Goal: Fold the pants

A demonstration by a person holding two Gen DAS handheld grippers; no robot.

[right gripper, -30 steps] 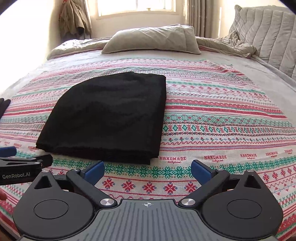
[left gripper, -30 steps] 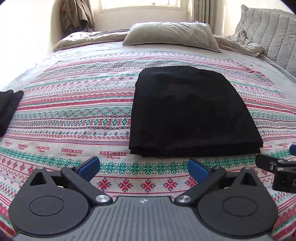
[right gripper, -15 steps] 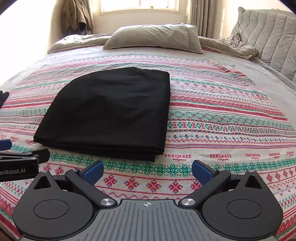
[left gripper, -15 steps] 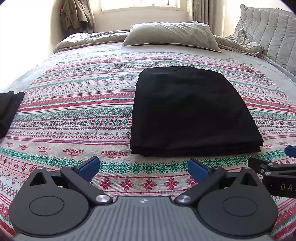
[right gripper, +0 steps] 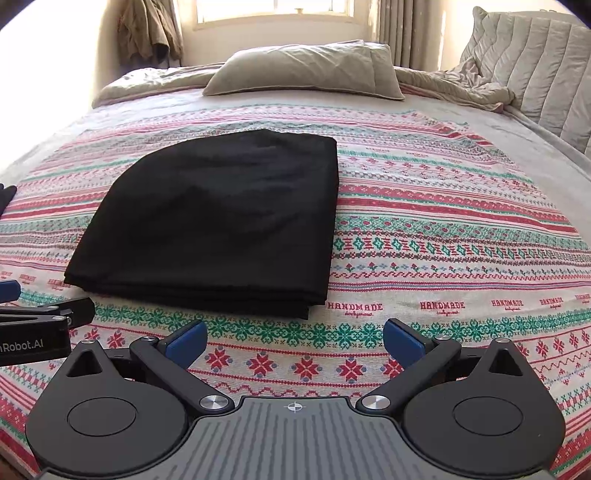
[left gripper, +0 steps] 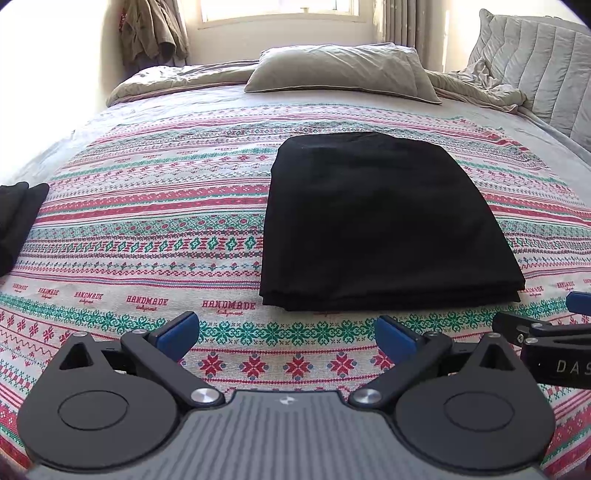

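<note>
The black pants [left gripper: 380, 221] lie folded into a flat rectangle on the patterned bedspread [left gripper: 147, 221], their layered edge facing me. They also show in the right wrist view [right gripper: 221, 225]. My left gripper [left gripper: 286, 332] is open and empty, just short of the pants' near edge and slightly left of its middle. My right gripper [right gripper: 293, 338] is open and empty, near the pants' near right corner. Each gripper's tip shows at the edge of the other's view: the right one [left gripper: 546, 332] and the left one [right gripper: 40, 321].
Another dark folded garment [left gripper: 18, 218] lies at the bed's left edge. A grey pillow [left gripper: 340, 70] and rumpled duvet [left gripper: 480, 85] lie at the far end below the window. A quilted headboard [left gripper: 546, 62] stands at the right. Clothes [left gripper: 151, 33] hang in the far left corner.
Both grippers have drawn back slightly from the pants and stayed open. The pants have not moved.
</note>
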